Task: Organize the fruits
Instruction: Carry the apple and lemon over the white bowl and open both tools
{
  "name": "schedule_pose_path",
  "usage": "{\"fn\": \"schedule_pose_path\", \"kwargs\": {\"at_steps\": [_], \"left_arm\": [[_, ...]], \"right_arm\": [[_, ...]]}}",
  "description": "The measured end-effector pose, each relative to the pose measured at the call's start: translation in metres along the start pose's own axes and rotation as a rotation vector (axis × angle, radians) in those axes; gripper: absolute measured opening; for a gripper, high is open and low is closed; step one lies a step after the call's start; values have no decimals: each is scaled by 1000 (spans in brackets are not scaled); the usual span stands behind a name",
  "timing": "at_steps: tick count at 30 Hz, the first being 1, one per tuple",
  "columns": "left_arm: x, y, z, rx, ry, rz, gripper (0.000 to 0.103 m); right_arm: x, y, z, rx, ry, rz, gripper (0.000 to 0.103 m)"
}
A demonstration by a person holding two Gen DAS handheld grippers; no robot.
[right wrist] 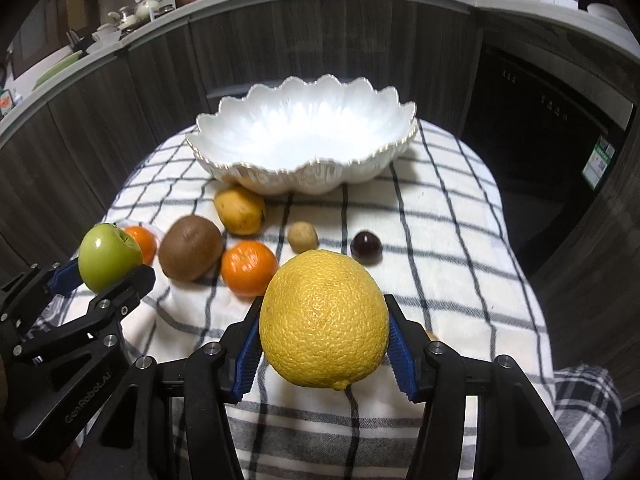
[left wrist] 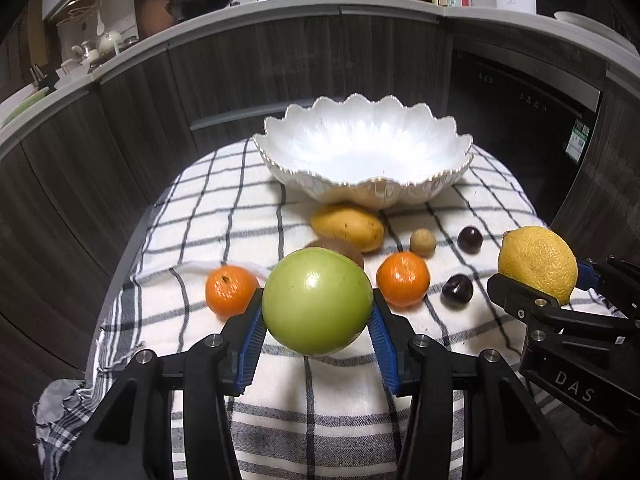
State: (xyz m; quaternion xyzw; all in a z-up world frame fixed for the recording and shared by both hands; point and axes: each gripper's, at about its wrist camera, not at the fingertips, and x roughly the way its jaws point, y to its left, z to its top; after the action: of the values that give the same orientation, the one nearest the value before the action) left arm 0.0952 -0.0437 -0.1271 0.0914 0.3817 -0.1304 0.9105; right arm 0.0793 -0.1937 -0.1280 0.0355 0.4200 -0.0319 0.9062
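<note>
**An apple in my left, a lemon in my right**

My left gripper is clamped on a green apple, its blue ribbed pads pressed against both sides of the fruit. I hold it above the near part of the checked cloth. My right gripper is closed around a yellow lemon in the same way, with the small nub of the lemon pointing down toward me. From the left wrist view, the lemon sits off to the right, beside the apple and apart from it.

The white scalloped bowl stands at the far end of the cloth, and I see no fruit inside it. Just in front of it lies a yellow mango, its far end close under the bowl's rim. A brown kiwi rests near the mango; in the left wrist view my apple hides most of it. Two tangerines lie on the cloth: the left tangerine and the right tangerine, with the kiwi between them. A small tan round fruit that I cannot name sits to the right of the mango. Two dark cherries lie further right, the far cherry and the near cherry.
</note>
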Motion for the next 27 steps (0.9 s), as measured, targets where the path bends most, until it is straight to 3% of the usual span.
{"fn": "schedule_pose_path", "kwargs": {"at_steps": [14,27], "left_arm": [[-24,8,43,4,-77,-15,48],[-7,11,91,2,-109,-57,48]], "right_arm": [[-32,5,43,-19,-90,12,56],[-22,-1,96,-17,-148,11,56]]}}
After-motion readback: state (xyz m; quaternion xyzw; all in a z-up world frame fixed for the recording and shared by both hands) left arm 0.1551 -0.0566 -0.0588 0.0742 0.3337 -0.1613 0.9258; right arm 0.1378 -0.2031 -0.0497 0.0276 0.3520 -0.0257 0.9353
